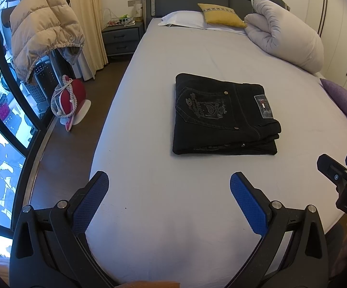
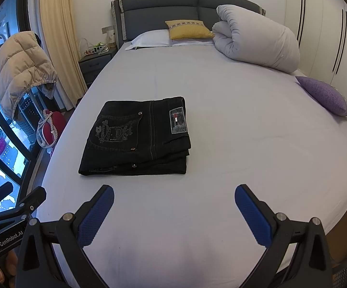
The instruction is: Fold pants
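The black pants (image 1: 224, 117) lie folded into a compact rectangle on the bed (image 1: 173, 192), back pocket with pale stitching and a waistband patch facing up; in the left wrist view they sit toward 12 o'clock of the left gripper (image 1: 168, 187), well apart from it; that gripper hovers over bare sheet with its blue-padded fingers (image 1: 248, 204) spread wide, holding nothing; the right gripper (image 2: 173, 199) is likewise spread wide and empty, with the pants (image 2: 137, 139) toward its 11 o'clock, near but not touching; in the left wrist view the right gripper shows at 3 o'clock, and in the right wrist view the left gripper's body at 8 o'clock; at the head of the bed lie a white pillow (image 2: 149, 38), a yellow cushion (image 2: 188, 30) and a rolled duvet (image 2: 257, 40); a purple cushion (image 2: 324, 96) rests at the bed's right edge; a beige puffer jacket (image 1: 44, 28) hangs at 10 o'clock beside the window
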A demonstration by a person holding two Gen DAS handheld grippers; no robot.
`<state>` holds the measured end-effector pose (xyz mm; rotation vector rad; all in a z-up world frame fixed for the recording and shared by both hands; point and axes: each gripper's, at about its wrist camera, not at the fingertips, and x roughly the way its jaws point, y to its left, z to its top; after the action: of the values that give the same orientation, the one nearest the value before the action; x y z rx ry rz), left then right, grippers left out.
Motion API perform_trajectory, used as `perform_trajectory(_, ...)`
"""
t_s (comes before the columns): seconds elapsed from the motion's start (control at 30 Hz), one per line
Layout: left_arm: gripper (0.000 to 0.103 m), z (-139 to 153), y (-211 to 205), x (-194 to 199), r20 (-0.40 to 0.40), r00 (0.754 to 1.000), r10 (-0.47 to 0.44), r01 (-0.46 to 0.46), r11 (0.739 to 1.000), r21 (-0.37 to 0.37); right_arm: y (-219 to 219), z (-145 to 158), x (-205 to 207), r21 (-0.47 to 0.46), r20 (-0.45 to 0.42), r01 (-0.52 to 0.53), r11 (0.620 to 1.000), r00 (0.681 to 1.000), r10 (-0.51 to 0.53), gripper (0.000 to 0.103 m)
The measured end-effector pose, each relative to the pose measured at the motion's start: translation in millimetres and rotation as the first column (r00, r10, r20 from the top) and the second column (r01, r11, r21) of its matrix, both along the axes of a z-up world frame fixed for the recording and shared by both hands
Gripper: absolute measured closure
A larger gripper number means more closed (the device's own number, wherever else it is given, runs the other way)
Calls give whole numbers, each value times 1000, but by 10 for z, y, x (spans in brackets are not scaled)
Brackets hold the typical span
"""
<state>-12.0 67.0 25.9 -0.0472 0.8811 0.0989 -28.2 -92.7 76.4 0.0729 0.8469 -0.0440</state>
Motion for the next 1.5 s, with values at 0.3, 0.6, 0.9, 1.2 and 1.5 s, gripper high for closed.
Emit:
perform_trajectory(0.3,0,4,3,3,0,1000,0,0,1000,0,6,-9,-6,0,-2,-1,1000,1000,1,0)
perform_trajectory(0.6,0,-6,-4,11,-2,1000,-1,1,1000,-4,2,-26,-11,-1,-4,-5,1000,1000,5,0)
perform_trajectory(0.9,0,-11,-8,11,-3,1000,-2,2,1000,-5,-15,-58,-13,-2,-9,-9,1000,1000,9,0)
perform_trajectory(1.2,0,-30,-16,4,-6,1000,-1,1,1000,-5,-26,-76,-13,-3,-12,-14,1000,1000,14,0)
perform_trajectory(1.5,0,-42,-19,-2,-8,1000,-1,1,1000,-5,-27,-85,-14,-2,-15,-15,1000,1000,15,0)
